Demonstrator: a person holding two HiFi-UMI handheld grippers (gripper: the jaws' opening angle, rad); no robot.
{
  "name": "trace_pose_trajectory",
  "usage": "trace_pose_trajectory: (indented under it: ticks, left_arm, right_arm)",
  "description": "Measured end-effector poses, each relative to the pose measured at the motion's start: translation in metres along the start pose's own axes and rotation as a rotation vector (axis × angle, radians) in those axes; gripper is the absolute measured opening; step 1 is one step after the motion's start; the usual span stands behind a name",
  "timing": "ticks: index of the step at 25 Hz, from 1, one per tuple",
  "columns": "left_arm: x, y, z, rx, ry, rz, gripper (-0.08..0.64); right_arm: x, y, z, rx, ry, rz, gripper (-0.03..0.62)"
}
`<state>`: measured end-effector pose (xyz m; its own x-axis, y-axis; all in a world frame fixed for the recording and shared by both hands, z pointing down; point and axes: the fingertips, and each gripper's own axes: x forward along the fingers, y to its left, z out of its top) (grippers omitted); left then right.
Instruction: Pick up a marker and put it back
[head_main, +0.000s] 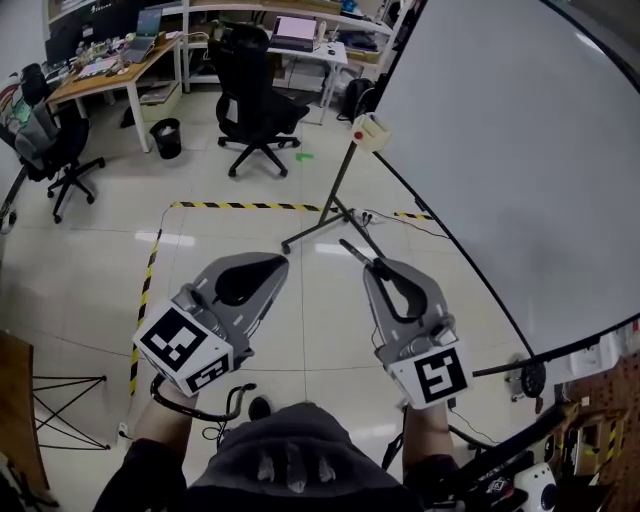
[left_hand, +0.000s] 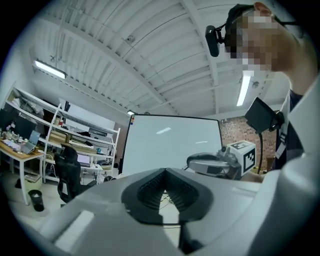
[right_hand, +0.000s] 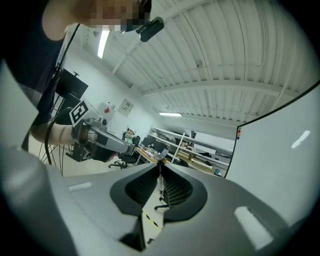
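Floor: pale glossy tiled floor (head_main: 90, 250) lies below you. Yellow-and-black striped tape (head_main: 240, 206) runs across it and turns down along its left side.
Room: a large white whiteboard on a black metal stand (head_main: 520, 150) fills your right. A black swivel office chair (head_main: 250, 100), a round black waste bin (head_main: 167, 137) and a long wooden desk (head_main: 105, 78) stand well beyond the tape.
Marker: slim marker with a white barrel and a dark end (right_hand: 160, 179). It sits between your right jaws, its dark end poking past their tips, above the floor near the stand's feet.
Right gripper: grey two-jaw right gripper (head_main: 375, 265), jaws pinching the marker, held roughly level.
Left gripper: grey two-jaw left gripper (head_main: 281, 262), jaw tips pressed together with nothing between them. It is beside the right gripper, not touching it.
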<state>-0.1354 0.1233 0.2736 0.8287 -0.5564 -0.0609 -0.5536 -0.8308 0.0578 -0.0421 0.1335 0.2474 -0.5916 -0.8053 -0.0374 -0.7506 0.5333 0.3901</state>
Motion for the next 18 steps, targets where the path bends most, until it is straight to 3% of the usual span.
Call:
trace_pose_trajectory:
  ticks: [13,18]
  left_arm:
    - [0.019,-0.1,-0.003,0.039,0.025,-0.041,0.006]
    - [0.021,-0.121,-0.008,0.078,0.051,-0.005,0.006]
  right_arm:
    - [-0.112,-0.015,0.01,0.021,-0.027,-0.067,0.04]
    - [-0.134,-0.018,0.011,0.024,-0.042,-0.055,0.04]
